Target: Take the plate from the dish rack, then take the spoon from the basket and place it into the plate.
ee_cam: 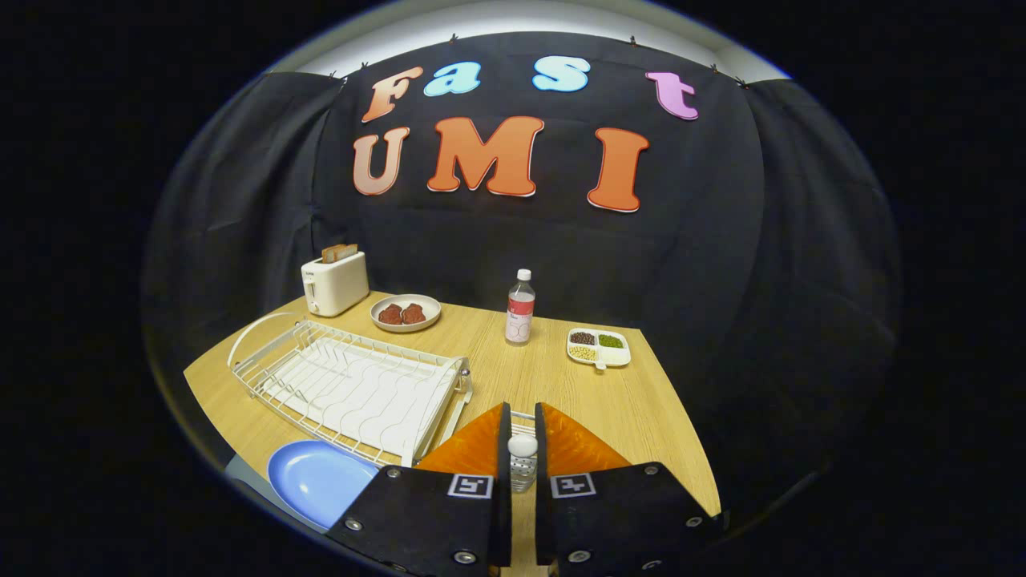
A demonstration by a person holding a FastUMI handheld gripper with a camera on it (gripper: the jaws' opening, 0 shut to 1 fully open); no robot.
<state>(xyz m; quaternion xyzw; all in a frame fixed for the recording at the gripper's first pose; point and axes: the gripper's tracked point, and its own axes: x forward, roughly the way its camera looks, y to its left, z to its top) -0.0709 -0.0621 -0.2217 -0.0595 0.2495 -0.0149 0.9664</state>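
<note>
Gripper view. The gripper [522, 449] sits low over the near edge of the wooden surface [641, 401], its two orange fingers [473, 445] almost closed, leaving only a narrow gap. In that gap stands the spoon [523, 446], its white end showing between the fingertips. Both fingers sit close against it, but whether they actually press on it cannot be told. Just below the white end, a wire mesh basket [523, 474] shows between the fingers, partly hidden by them.

The blue plate [321, 481] lies flat on the surface, to the left of the gripper and close beside its left finger base. It is out of the dish rack, just in front of the rack's near corner. The plate holds nothing.

The white wire dish rack [353, 385] lies ahead and to the left of the fingers, its slots bare, its near right corner reaching close to the left finger.

Beyond the rack, at the far left of the surface, a white toaster [334, 283] stands with slices of toast sticking up. Next to it a round dish [405, 312] carries two dark reddish pieces. A clear bottle [520, 308] with a red label stands upright, straight beyond the fingers. To its right sits a white divided tray [598, 347] holding beans of different colours.
</note>
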